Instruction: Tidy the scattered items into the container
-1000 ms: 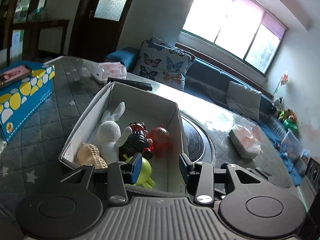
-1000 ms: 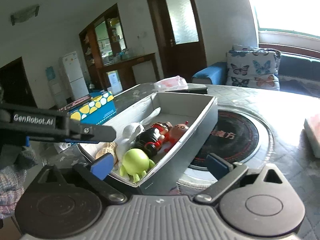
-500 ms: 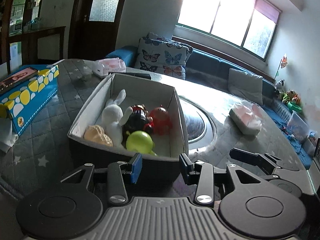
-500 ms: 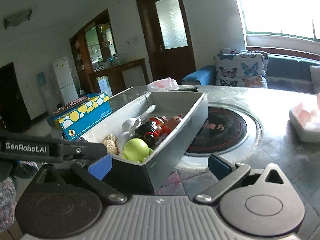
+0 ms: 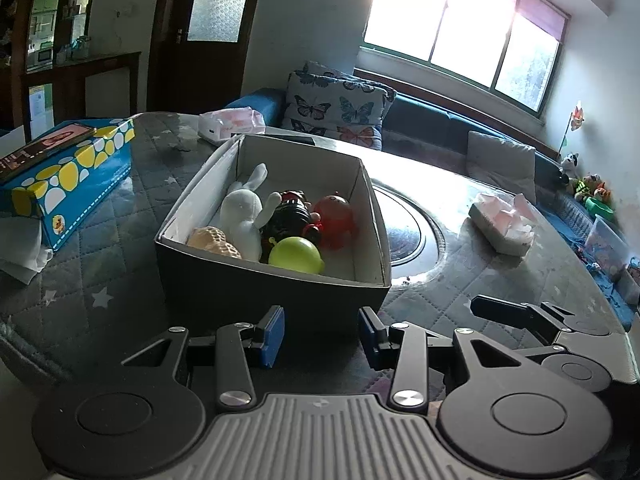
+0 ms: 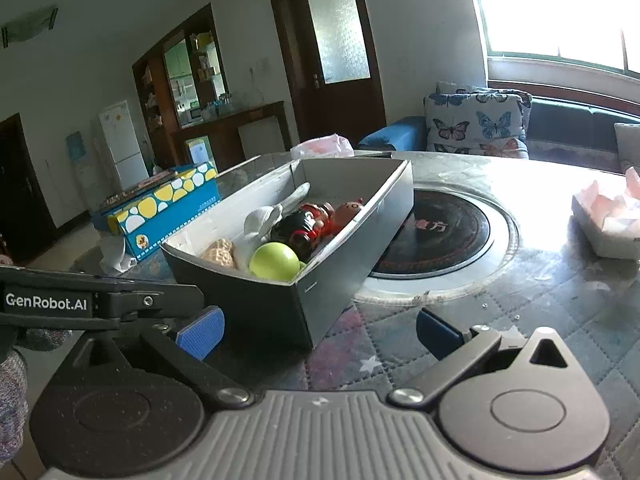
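Observation:
A dark cardboard box (image 5: 260, 284) with white inside stands on the quilted table; it also shows in the right wrist view (image 6: 340, 256). Inside lie a white rabbit plush (image 5: 242, 216), a black-and-red doll (image 5: 290, 214), a red round toy (image 5: 336, 216), a green toy (image 5: 296, 256) and a tan woven ball (image 5: 214, 242). My left gripper (image 5: 322, 338) is open and empty, just in front of the box's near wall. My right gripper (image 6: 318, 330) is open and empty, near the box's near corner.
A blue and yellow tissue box (image 5: 68, 176) with a phone on top stands at the left. A pink tissue pack (image 5: 502, 226) lies at the right, another (image 5: 232, 124) behind the box. A round black hob (image 6: 436, 236) sits in the table. The right gripper's arm (image 5: 528, 316) is at right.
Both grippers have drawn back from over the box toward the table's near edge. The green toy stays in the box. Both stay open.

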A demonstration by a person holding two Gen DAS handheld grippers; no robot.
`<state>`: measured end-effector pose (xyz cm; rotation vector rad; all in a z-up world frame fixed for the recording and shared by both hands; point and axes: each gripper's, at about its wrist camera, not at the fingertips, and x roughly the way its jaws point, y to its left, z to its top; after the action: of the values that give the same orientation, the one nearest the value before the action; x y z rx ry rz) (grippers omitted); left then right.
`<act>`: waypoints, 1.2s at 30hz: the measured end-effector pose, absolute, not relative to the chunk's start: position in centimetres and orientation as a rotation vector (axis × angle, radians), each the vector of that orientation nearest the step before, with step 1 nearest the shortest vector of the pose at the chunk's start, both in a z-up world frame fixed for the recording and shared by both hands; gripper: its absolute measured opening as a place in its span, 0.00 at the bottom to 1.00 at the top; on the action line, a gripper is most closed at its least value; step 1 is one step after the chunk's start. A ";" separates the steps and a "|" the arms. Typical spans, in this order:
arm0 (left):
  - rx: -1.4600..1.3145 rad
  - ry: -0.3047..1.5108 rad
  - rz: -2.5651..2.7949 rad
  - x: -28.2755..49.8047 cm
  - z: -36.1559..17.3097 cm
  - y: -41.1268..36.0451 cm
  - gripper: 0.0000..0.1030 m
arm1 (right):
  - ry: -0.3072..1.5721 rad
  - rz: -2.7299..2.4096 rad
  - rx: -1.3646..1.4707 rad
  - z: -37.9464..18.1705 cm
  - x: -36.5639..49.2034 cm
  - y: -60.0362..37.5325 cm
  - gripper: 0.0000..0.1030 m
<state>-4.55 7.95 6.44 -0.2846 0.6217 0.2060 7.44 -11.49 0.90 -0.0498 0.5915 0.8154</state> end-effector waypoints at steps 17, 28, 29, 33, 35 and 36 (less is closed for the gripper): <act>-0.246 0.610 0.262 -5.1 5.7 8.1 0.42 | 0.624 0.798 -0.084 0.5 7.1 -10.9 1.00; -0.242 0.620 0.285 -5.1 5.2 8.5 0.42 | 0.636 0.796 -0.107 0.2 7.1 -10.4 1.00; -0.244 0.622 0.286 -5.1 5.1 8.5 0.42 | 0.637 0.796 -0.109 0.2 7.2 -10.4 1.00; -0.248 0.625 0.290 -5.1 4.9 8.6 0.42 | 0.642 0.795 -0.115 0.0 7.2 -10.2 1.00; -0.248 0.627 0.289 -5.0 4.8 8.7 0.42 | 0.645 0.796 -0.118 0.0 7.2 -10.1 1.00; -0.249 0.628 0.288 -5.0 4.8 8.7 0.42 | 0.645 0.797 -0.120 -0.1 7.3 -10.1 1.00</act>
<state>-5.02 8.68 4.79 -0.2489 0.6279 0.2882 7.25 -10.07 -0.07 -0.1202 0.6455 0.7974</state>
